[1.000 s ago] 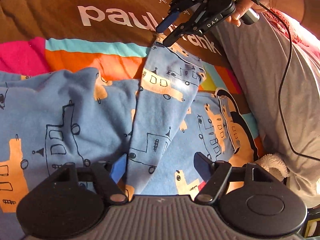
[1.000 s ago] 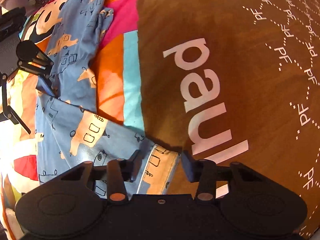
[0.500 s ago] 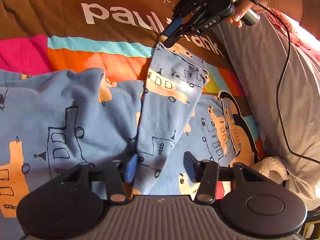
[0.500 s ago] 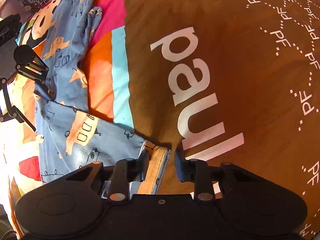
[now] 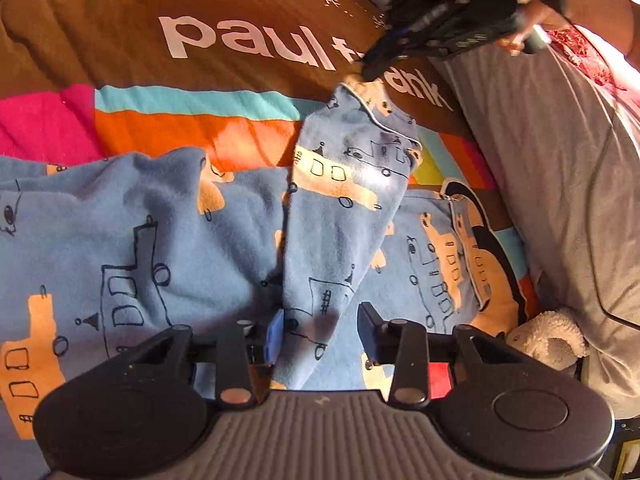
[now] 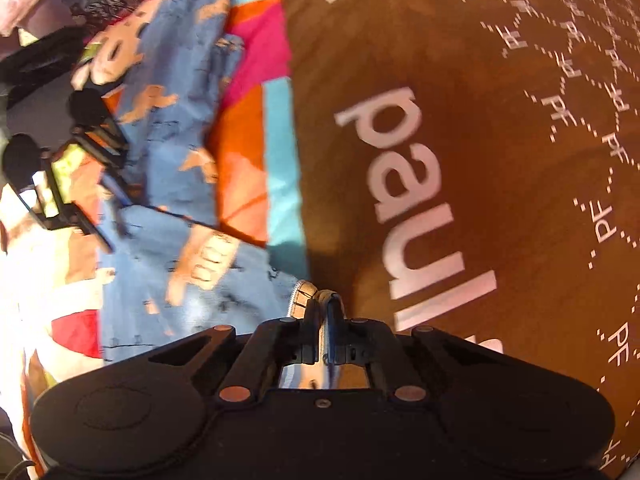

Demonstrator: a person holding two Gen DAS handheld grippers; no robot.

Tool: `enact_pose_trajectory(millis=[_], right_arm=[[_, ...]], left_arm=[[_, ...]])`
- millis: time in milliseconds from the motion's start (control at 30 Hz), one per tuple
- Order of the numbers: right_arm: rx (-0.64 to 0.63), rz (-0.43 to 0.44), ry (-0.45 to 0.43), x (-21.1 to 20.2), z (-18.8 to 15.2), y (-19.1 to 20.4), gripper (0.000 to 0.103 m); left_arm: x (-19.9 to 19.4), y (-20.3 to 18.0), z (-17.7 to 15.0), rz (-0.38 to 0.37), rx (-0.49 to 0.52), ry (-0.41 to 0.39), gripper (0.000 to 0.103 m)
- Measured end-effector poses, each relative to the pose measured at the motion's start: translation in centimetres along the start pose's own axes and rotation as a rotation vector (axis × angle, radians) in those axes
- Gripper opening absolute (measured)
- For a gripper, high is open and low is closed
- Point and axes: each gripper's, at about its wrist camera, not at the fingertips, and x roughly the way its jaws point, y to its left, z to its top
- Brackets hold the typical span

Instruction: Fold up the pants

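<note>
On brown blanket [image 5: 120, 52], pants [image 5: 340, 208], perhaps bedside.

One pair of blue pants [image 5: 152, 236] is counted on the bed, patterned with orange and outlined vehicles, and two legs are seen on it. Two grippers are counted: the left gripper [image 5: 320, 330] with two fingers set apart around a fold of cloth, and the right gripper [image 6: 324, 320] with two fingers pressed together on a hem. One printed blanket [image 5: 248, 4] is seen, one grey sheet [image 5: 560, 184], and one fluffy white item [image 5: 548, 340] at the edge.
</note>
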Motion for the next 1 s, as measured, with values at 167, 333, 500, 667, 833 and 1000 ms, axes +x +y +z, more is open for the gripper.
enact_pose_trajectory(millis=[167, 333, 500, 667, 833, 1000], right_arm=[[-0.041, 0.008, -0.035, -2.7, -1.3, 3.0, 0.002], [-0.059, 0.012, -0.039, -4.4, -3.6, 5.9, 0.001], [-0.053, 0.009, -0.027, -5.5, -5.9, 8.3, 0.001], [-0.087, 0.010, 0.015, -6.1, -7.6, 11.8, 0.001], [-0.131, 0.012, 0.103, -5.4, -9.3, 15.7, 0.001], [-0.175, 0.026, 0.229, -2.6, -11.3, 18.8, 0.000]], left_arm=[[0.2, -0.2, 0.4, 0.024, 0.010, 0.000, 0.050], [0.6, -0.7, 0.7, 0.032, 0.058, 0.018, 0.048], [0.4, -1.7, 0.8, 0.039, 0.129, 0.041, 0.031], [0.2, -3.7, 0.3, 0.042, 0.238, 0.060, 0.028], [0.4, -6.1, -1.3, 0.060, 0.372, 0.100, 0.027], [1.1, -8.6, -3.1, 0.084, 0.509, 0.147, 0.027]])
